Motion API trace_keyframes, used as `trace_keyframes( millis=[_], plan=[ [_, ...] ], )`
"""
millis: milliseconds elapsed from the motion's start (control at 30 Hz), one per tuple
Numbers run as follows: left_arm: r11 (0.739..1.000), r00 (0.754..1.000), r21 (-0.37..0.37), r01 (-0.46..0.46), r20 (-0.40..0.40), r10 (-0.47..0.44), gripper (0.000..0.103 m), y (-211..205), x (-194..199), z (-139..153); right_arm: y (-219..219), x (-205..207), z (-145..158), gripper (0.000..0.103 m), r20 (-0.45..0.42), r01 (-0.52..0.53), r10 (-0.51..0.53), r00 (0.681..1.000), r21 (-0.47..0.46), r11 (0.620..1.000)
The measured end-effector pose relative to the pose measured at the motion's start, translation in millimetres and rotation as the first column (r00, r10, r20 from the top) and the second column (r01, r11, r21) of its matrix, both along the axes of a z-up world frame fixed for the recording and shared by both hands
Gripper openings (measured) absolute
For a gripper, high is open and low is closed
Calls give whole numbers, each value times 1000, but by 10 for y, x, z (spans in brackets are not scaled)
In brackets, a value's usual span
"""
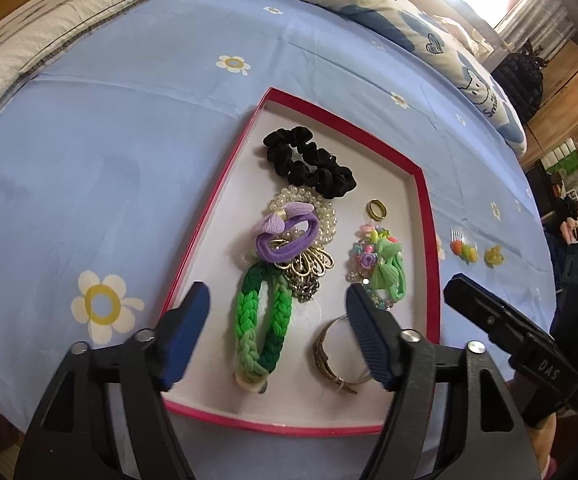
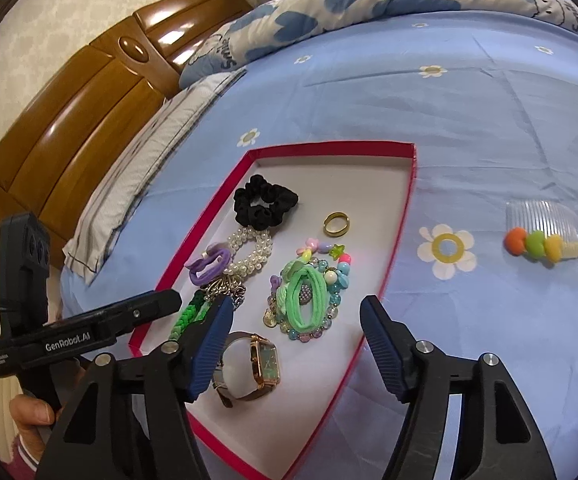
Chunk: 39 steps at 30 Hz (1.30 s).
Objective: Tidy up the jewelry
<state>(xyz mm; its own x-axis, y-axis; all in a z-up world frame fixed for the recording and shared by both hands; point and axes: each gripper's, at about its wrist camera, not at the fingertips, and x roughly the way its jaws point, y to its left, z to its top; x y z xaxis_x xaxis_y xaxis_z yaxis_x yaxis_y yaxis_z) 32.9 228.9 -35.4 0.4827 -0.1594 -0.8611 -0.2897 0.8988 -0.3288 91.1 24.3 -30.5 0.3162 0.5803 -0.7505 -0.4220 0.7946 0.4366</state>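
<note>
Hovering over the red-rimmed shallow cardboard tray [image 1: 331, 120] on the pale blue flowered bedsheet [image 1: 129, 140], the left gripper [image 1: 279, 312] and the right gripper [image 2: 295, 320] both stand released, jaws apart and nothing between the pads. Already in the tray lie the black fabric scrunchie [image 2: 264, 202], gold ring [image 2: 336, 224], white pearl bracelet [image 2: 249, 250], braided green band [image 1: 263, 320], beaded pastel bracelet with green hair tie [image 2: 309, 296] and the rose-gold square-faced wristwatch [image 2: 265, 366], the last below the right claw's left pad. What seems left is the clear plastic comb clip with orange, green and yellow beads [image 2: 543, 236], out on the sheet at about two o'clock from the tray in the right wrist view, with a small yellow piece [image 1: 494, 257] just beyond it. I would send the right claw, lifted clear of the tray's right wall first, and pinch the bead row, not the thin teeth. Open sheet surrounds the clip; the tray's far end, toward twelve o'clock, is bare.
</note>
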Motion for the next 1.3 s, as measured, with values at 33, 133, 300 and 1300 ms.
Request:
trace_keyframes(
  millis=[33, 133, 300, 1300],
  plan=[
    [1000, 1000, -2, -1, 2, 1, 75, -3, -13, 4, -17, -6, 9, 69, 0, 4, -4, 1000, 4, 1000],
    [1000, 1000, -11, -5, 7, 5, 75, 0, -61, 27, -64, -30, 33, 71, 0, 17, -17, 1000, 18, 1000],
    [1000, 1000, -16, -7, 16, 7, 77, -18, -132, 64, -124, -82, 60, 77, -1, 29, -29, 1000, 44, 999],
    [991, 998, 131, -13, 55, 6, 84, -181, -539, 322, -268, -427, 135, 82, -9, 39, -38, 999, 135, 990]
  ],
)
